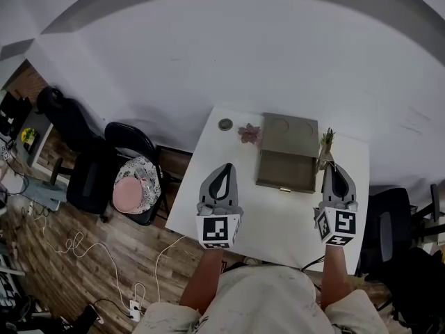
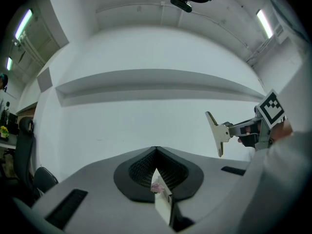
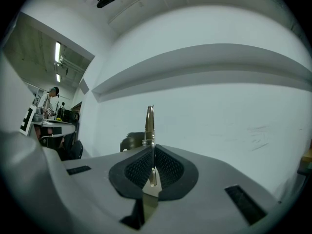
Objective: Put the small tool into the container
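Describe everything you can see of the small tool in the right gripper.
The small tool looks like a little scraper: a flat, pale metal blade on a short stem. The right gripper is shut on the stem, so the blade sticks out past the jaws, standing on edge in the air. It hangs over the white table, right of the container, touching nothing else.
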Demonstrator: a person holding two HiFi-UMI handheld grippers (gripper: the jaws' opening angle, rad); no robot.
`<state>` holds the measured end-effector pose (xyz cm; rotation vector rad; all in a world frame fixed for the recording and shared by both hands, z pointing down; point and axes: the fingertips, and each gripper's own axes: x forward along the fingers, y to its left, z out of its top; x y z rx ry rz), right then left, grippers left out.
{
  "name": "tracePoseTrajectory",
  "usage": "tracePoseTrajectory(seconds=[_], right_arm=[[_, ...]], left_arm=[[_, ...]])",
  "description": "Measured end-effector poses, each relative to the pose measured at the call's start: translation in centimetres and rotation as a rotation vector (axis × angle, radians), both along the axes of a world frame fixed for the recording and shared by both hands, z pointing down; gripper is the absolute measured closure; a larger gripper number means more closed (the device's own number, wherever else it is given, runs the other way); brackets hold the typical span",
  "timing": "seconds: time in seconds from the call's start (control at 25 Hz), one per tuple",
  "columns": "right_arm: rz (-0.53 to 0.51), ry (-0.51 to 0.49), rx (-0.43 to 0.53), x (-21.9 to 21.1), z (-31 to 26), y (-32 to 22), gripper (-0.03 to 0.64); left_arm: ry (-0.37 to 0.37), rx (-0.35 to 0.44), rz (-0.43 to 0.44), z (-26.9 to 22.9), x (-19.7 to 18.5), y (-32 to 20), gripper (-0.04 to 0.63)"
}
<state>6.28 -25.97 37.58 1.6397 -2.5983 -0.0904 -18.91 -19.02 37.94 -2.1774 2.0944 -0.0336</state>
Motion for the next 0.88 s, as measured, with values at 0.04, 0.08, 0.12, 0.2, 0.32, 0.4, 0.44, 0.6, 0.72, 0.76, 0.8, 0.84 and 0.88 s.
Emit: tracePoseTrajectory(seconds=[0.04, 0.08, 0.12, 0.2, 0.32, 0.4, 0.44, 0.6, 0.72, 0.76, 0.8, 0.84, 0.88], right_arm=[[0.000, 0.002, -0.002, 0.0, 0.0, -0.3, 0.601], [0.000, 0.004, -0.004, 0.0, 0.1, -0.5, 0.601], [0.000, 0.006, -0.006, -0.1, 0.1, -0.7, 0.601], [-0.001, 0.013, -0.010, -0.1, 0.3, -1.2, 0.601], [-0.002, 0.026, -0.018, 0.0, 0.8, -1.6, 0.601], [-0.006, 0.038, -0.023, -0.1, 1.2, -1.6, 0.601], [-0.010, 0.044, -0.027, -0.3, 1.4, -1.7, 0.601], [-0.026, 0.070, -0.048, -0.7, 2.1, -2.0, 0.601], [-0.033, 0.094, -0.058, -0.8, 2.6, -2.1, 0.601], [-0.036, 0.100, -0.060, -0.9, 2.7, -2.1, 0.601], [-0.039, 0.106, -0.062, -0.9, 2.9, -2.2, 0.601], [-0.042, 0.111, -0.063, -1.0, 3.0, -2.2, 0.601], [-0.044, 0.116, -0.065, -1.0, 3.1, -2.2, 0.601]], left_arm=[[0.001, -0.003, 0.000, 0.0, 0.0, -0.2, 0.589], [0.003, -0.008, 0.000, 0.1, 0.0, -0.5, 0.589], [0.002, -0.014, 0.001, 0.2, 0.0, -0.7, 0.589], [-0.002, -0.023, 0.001, 0.6, 0.0, -1.3, 0.589], [-0.005, -0.023, 0.009, 0.8, 0.4, -1.9, 0.589], [-0.004, -0.031, 0.015, 1.2, 0.6, -2.1, 0.589], [-0.002, -0.038, 0.016, 1.4, 0.6, -2.2, 0.589], [0.000, -0.052, 0.015, 1.9, 0.7, -2.4, 0.589], [0.002, -0.052, 0.017, 2.2, 0.9, -2.5, 0.590], [0.003, -0.052, 0.016, 2.3, 1.0, -2.5, 0.589], [0.003, -0.054, 0.016, 2.3, 1.1, -2.6, 0.590], [0.002, -0.055, 0.017, 2.4, 1.1, -2.6, 0.589], [0.002, -0.056, 0.019, 2.4, 1.2, -2.6, 0.589]])
